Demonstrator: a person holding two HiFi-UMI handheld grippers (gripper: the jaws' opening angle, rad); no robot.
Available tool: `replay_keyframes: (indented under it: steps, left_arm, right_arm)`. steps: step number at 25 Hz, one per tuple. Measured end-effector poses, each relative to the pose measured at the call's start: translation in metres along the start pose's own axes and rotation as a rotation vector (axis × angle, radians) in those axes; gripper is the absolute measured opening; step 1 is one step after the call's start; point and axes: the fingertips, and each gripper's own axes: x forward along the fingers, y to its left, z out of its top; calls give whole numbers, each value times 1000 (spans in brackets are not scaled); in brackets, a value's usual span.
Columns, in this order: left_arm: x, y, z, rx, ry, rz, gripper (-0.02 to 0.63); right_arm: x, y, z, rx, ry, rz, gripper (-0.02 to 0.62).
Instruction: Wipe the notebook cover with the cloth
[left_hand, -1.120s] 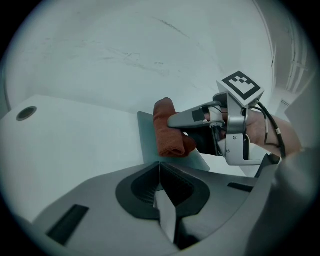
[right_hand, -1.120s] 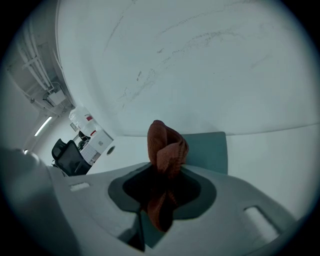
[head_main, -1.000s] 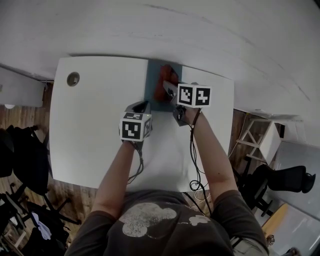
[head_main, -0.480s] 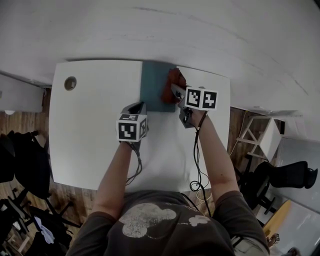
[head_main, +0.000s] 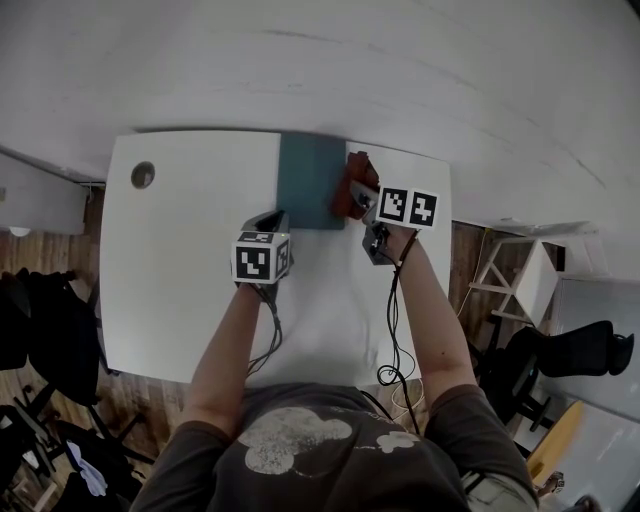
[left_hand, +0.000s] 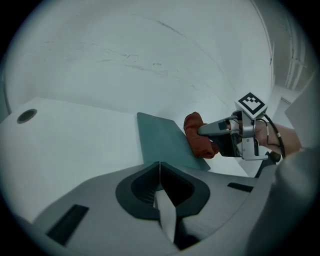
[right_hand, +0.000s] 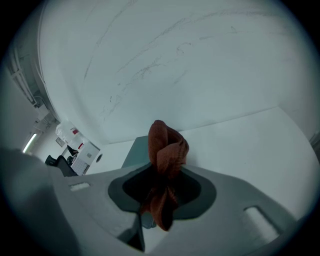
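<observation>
A teal notebook (head_main: 308, 180) lies flat at the far edge of the white table (head_main: 180, 260); it also shows in the left gripper view (left_hand: 162, 140). My right gripper (head_main: 357, 195) is shut on a rust-red cloth (head_main: 351, 190), which sits at the notebook's right edge. The cloth (right_hand: 165, 165) fills the right gripper view, bunched between the jaws. My left gripper (head_main: 275, 216) hovers just near the notebook's front edge, jaws shut with nothing in them (left_hand: 160, 192). From the left gripper view the cloth (left_hand: 198, 135) and right gripper (left_hand: 220, 131) sit beside the notebook's right side.
A round cable hole (head_main: 143, 175) sits in the table's far left corner. A white wall rises behind the table. Cables hang from both grippers over the near table edge. Chairs and a white stand (head_main: 520, 275) are on the wooden floor around.
The right gripper has dragged the cloth rightwards across the notebook cover, from the middle to its right edge. The left gripper has stayed near the notebook's front edge.
</observation>
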Motion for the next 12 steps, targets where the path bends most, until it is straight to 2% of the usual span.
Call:
replay_keyframes:
  steps: [5,12]
  left_arm:
    - [-8,3,-1,-5,-8,-8,0]
    - [-43,13,13,1,-88,32,2]
  right_arm:
    - [-12,26,1,-45,-3,18,109]
    - [-7,92,-13,-127,35,143,109]
